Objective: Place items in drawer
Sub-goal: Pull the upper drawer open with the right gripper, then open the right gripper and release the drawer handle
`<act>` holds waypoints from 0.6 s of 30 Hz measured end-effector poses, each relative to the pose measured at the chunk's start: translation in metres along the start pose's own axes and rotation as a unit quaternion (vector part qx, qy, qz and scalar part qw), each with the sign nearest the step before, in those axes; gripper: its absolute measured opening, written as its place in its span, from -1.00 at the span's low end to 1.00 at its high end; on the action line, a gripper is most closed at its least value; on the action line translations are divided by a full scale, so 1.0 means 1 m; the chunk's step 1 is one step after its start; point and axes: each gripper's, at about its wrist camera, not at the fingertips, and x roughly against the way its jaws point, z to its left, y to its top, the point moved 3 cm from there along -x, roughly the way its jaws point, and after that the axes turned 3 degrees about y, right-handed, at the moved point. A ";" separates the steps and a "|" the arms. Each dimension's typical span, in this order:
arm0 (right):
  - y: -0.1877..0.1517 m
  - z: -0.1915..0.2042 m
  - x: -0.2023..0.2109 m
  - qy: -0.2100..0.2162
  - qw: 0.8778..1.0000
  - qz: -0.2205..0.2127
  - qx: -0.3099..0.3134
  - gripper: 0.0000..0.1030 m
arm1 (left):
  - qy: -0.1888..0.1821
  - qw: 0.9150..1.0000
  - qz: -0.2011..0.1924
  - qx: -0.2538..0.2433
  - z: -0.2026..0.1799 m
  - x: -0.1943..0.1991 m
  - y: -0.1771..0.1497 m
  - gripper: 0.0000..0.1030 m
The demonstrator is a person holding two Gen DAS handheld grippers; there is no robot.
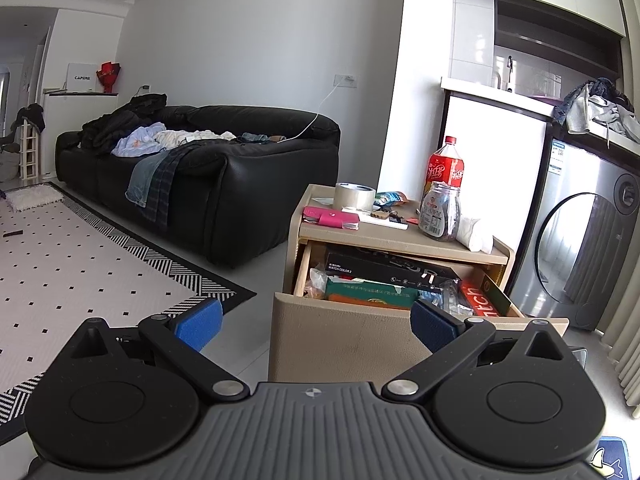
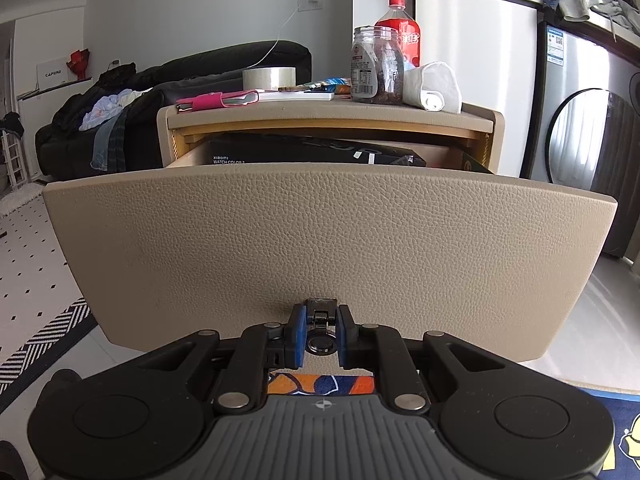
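Observation:
A beige nightstand's drawer (image 1: 348,340) stands pulled out, packed with a black watch box (image 1: 384,270), a green box and an orange box. On the nightstand top lie a pink case (image 1: 330,217), a tape roll (image 1: 355,196), a glass jar (image 1: 440,212), a red drink bottle (image 1: 447,166) and a white cloth (image 2: 434,86). My left gripper (image 1: 316,326) hangs open in front of the drawer, holding nothing. My right gripper (image 2: 320,338) is shut on the drawer's metal pull handle (image 2: 321,320) at the bottom of the drawer front (image 2: 320,240).
A black sofa (image 1: 224,176) strewn with clothes sits to the left, beyond a black-and-white rug (image 1: 80,264). To the right stand a washing machine (image 1: 588,240) and a white cabinet (image 1: 492,152). A colourful mat (image 2: 320,386) lies under the right gripper.

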 end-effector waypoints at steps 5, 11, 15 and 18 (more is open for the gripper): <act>-0.003 -0.001 0.008 0.004 1.000 0.003 -0.005 -0.69 | 0.001 1.000 0.000 0.002 0.001 0.000 0.000 1.00; -0.005 -0.001 0.012 0.006 1.000 0.005 -0.003 -0.69 | -0.002 1.000 -0.001 -0.001 -0.002 0.001 0.001 1.00; -0.003 -0.008 0.012 0.029 0.999 0.010 -0.012 -0.67 | -0.005 1.000 -0.002 -0.003 -0.004 0.003 0.002 1.00; -0.001 -0.009 0.014 0.037 0.999 0.016 -0.011 -0.67 | -0.004 1.000 -0.001 -0.005 -0.006 0.005 0.003 1.00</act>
